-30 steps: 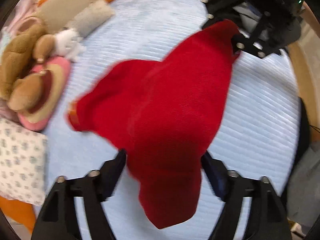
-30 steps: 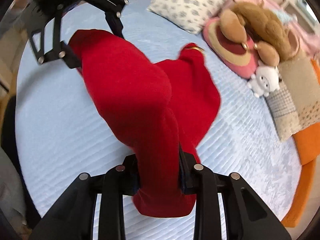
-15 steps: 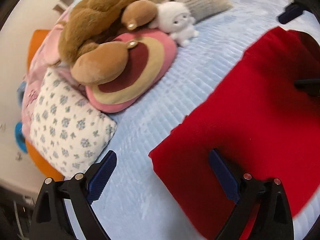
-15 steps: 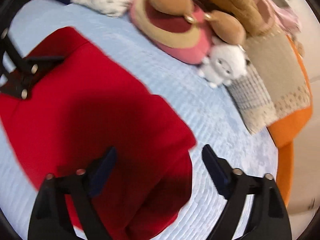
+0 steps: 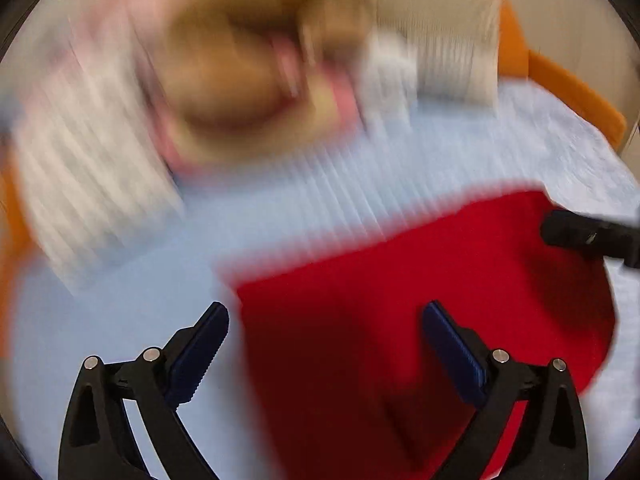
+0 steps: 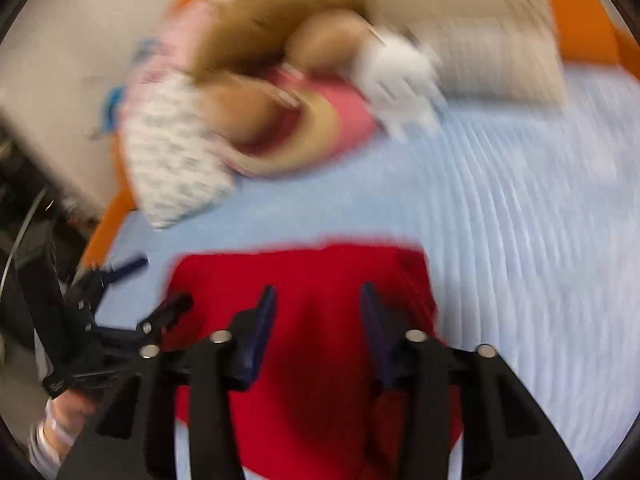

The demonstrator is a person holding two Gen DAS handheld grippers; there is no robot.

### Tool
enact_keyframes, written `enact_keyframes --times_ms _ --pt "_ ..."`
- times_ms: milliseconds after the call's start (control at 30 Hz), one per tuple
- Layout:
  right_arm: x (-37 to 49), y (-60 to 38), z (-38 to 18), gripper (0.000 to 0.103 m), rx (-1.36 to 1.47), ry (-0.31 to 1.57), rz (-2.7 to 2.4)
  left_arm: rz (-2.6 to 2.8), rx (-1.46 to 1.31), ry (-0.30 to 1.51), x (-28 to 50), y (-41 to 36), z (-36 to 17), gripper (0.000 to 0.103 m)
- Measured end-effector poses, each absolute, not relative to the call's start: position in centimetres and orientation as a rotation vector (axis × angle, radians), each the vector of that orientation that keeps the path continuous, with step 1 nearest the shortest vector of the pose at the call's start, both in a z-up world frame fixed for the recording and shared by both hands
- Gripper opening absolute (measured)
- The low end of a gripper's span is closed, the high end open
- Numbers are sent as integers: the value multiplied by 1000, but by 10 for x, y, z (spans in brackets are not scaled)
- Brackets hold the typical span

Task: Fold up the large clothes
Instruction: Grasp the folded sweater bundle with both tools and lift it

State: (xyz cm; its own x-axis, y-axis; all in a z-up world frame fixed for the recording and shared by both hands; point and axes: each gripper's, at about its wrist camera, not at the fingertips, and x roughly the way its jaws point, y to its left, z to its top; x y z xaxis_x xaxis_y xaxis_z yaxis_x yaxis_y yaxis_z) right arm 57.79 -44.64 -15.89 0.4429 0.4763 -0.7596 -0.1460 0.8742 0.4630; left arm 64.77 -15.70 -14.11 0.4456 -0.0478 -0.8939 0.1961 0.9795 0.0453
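i read the red garment (image 5: 420,304) as lying flat on the pale blue bed (image 5: 120,292), already doubled into a rough block, so at least one fold looks done; more folds and squaring its edges are probably left. both views are blurred. my left gripper (image 5: 324,352) hangs with jaws wide and empty over the garment's near left corner. my right gripper (image 6: 318,328) is moderately apart, empty, above the garment's middle. pillows and plush toys (image 6: 256,92) sit beyond the garment.

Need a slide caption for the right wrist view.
Right gripper, jaws open, over the red garment lying on the blue bedspread, left gripper alongside; motion-blurred.
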Motion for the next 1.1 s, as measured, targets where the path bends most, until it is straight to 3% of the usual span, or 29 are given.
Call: enact_keyframes --times_ms 100,200,300,333,367,500,633,767,967,1100 --pt "571 -436 -193 41 311 1077 373 -236 -146 1179 657 -125 -175 99" --pt "555 -435 -202 42 314 945 371 -235 -127 1101 645 -127 -186 100" --pt "551 -438 -185 47 271 944 359 -213 -108 1014 627 -129 -177 100" --pt "544 -443 -172 55 265 956 369 -216 -113 1002 623 -126 -172 100" --pt "536 -451 -165 73 275 965 373 -220 -132 989 612 -124 -165 100" --pt "496 -492 -146 91 347 993 341 -266 -252 1044 561 -104 -147 100" --pt "472 -534 -169 91 587 1125 342 -262 -334 1153 530 -90 -150 100" --pt "457 -547 -205 91 965 1150 431 -311 -661 1219 506 -67 -168 100" --pt "452 -520 -247 91 1174 1216 405 -306 -1113 1196 493 -42 -226 100" --pt "460 -508 -257 92 1206 1207 407 -286 -1169 1190 500 -39 -247 100"
